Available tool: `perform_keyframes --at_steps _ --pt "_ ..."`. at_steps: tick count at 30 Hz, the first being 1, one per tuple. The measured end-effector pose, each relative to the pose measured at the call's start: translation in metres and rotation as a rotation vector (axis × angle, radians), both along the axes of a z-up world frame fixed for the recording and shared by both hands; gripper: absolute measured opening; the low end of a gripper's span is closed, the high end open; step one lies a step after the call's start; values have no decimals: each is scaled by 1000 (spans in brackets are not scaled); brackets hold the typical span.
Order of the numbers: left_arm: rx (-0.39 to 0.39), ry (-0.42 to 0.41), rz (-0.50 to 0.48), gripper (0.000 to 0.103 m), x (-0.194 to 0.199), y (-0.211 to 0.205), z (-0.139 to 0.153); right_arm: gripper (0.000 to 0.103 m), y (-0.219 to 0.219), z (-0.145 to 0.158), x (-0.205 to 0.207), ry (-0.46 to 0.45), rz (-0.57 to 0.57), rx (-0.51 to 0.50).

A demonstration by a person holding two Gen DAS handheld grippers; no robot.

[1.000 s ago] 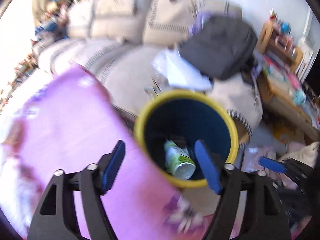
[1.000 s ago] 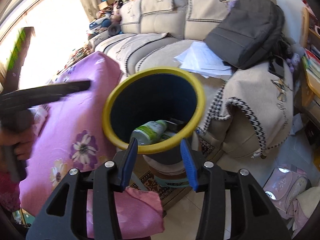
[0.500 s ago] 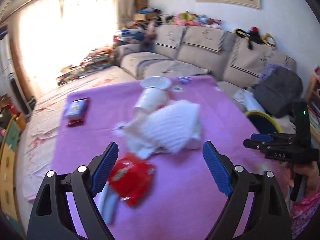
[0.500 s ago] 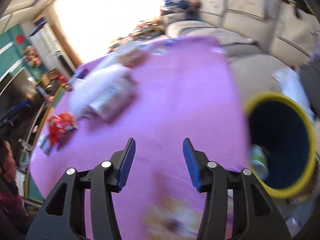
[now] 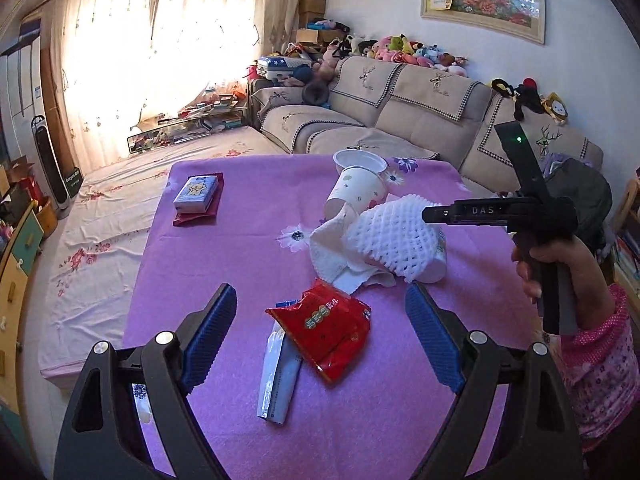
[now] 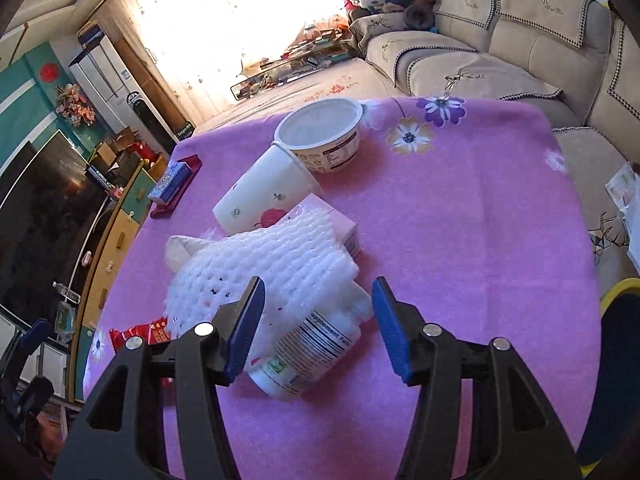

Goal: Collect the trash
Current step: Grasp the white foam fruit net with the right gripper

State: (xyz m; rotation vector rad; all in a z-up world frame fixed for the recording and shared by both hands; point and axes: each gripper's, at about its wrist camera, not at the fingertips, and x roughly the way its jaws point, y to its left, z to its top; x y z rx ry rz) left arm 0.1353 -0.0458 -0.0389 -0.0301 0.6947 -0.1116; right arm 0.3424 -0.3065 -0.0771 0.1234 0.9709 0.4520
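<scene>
Presently both grippers hang over the purple-clothed table (image 5: pixel 224 240), empty. Left gripper (image 5: pixel 320 316): jaws spread wide, nothing between the pads, touching nothing; red snack packet (image 5: pixel 322 326) lies on the cloth in line with the gap between the fingertips, a silver-white wrapper (image 5: pixel 276 376) tucked partly under it toward the left finger. Right gripper (image 6: pixel 318 312): jaws partway apart and opening, pads clear of everything; white supplement bottle (image 6: pixel 308 350) lies on its side just below the gap, nearer the left pad, its upper end under the white foam net (image 6: pixel 260 268). Beyond the net, further from the jaws: tipped paper cup (image 6: pixel 260 194), then an upright white tub (image 6: pixel 320 132). Yellow-rimmed bin (image 6: pixel 618 292) shows at the far right edge, well outside the right finger.
</scene>
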Motion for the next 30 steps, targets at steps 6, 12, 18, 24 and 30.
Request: perform_keyframes --at_steps 6,12,18,24,30 --pt "-9 11 -9 85 2 -3 -5 13 7 13 -8 -52 11 9" --pt "-10 22 -18 85 6 -6 -9 11 -4 54 -39 -163 11 55" --pt "2 30 -43 85 7 -18 -12 11 -28 90 -65 -256 -20 92" --pt "19 38 -89 85 10 -38 -14 11 -79 107 -83 -313 -117 95" --pt "38 60 -174 85 18 -73 -23 11 -168 92 -87 -307 -331 34"
